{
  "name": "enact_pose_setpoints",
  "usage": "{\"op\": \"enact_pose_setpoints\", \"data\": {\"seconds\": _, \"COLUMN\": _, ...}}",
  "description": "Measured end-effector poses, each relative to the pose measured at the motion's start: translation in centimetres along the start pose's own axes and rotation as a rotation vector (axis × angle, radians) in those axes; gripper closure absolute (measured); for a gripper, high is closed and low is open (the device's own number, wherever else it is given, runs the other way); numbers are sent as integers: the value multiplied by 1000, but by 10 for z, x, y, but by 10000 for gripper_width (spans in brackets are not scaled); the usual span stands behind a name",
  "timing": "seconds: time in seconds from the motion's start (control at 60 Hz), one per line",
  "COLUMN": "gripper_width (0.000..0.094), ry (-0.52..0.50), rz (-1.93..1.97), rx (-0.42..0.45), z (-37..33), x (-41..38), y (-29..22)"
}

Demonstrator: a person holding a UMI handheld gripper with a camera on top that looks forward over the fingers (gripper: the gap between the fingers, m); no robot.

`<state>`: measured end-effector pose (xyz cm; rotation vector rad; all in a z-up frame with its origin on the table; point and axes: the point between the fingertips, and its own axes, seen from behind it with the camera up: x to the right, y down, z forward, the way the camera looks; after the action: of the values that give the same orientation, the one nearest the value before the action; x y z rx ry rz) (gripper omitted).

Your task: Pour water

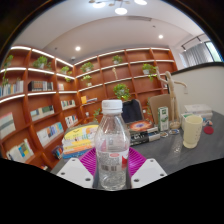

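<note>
One bottle of clear plastic stands upright between the two fingers of the gripper, with its white cap at the top and its long axis vertical. Its lower part sits between the magenta pads, and both pads seem to press on its sides, so I judge that the gripper is closed on the bottle and holds it. Whether the bottle is lifted or rests on the table I cannot tell, because its base is hidden by the fingers. The important relation for the coming move is the one between the bottle and the cup: a pale, tall cup stands on the table ahead of the fingers and clearly to the right, well apart from the bottle. Its mouth is open upward. To pour, the bottle probably must go to the right and forward until its neck is above the cup, and then tilt toward it; the cap looks on, so it may need to come off first. The gripper itself is level and points forward, toward the wooden shelves at the back of the room. Between the bottle and the cup stand some small items that I cannot name, and a red small thing lies just beside the cup, so the path should pass above them with care.
</note>
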<state>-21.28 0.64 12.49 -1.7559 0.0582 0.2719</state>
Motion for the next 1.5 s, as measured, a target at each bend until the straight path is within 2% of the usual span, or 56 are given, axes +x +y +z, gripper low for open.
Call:
{"op": "enact_pose_setpoints", "data": {"seconds": 0.083, "gripper_width": 527, "ry": 3, "rz": 226, "rx": 42, "z": 7, "x": 34, "y": -32}}
{"op": "enact_pose_setpoints", "data": {"seconds": 0.217, "gripper_width": 525, "ry": -48, "rz": 672, "rx": 151, "z": 18, "x": 92, "y": -83}}
{"op": "enact_pose_setpoints", "data": {"seconds": 0.4, "gripper_width": 527, "ry": -103, "rz": 1204, "rx": 280, "z": 40, "x": 174, "y": -120}}
{"op": "enact_pose_setpoints", "data": {"seconds": 0.6, "gripper_width": 527, "ry": -211, "rz": 1651, "rx": 347, "z": 49, "x": 206, "y": -147}}
{"op": "enact_pose_setpoints", "data": {"seconds": 0.883, "gripper_width": 528, "ry": -275, "rz": 1994, "rx": 365, "z": 58, "x": 226, "y": -146}}
{"op": "enact_pose_setpoints", "data": {"seconds": 1.033, "gripper_width": 529, "ry": -260, "rz": 1987, "rx": 298, "z": 65, "x": 219, "y": -137}}
{"op": "enact_pose_setpoints", "data": {"seconds": 1.167, "gripper_width": 528, "ry": -264, "rz": 1956, "rx": 292, "z": 67, "x": 213, "y": -140}}
{"op": "enact_pose_setpoints", "data": {"seconds": 1.283, "gripper_width": 526, "ry": -225, "rz": 1655, "rx": 265, "z": 62, "x": 202, "y": -159}}
{"op": "enact_pose_setpoints", "data": {"seconds": 1.417, "gripper_width": 526, "ry": -28, "rz": 1072, "rx": 239, "z": 49, "x": 218, "y": -173}}
{"op": "enact_pose_setpoints", "data": {"seconds": 1.5, "gripper_width": 525, "ry": 82, "rz": 767, "rx": 287, "z": 30, "x": 244, "y": -204}}
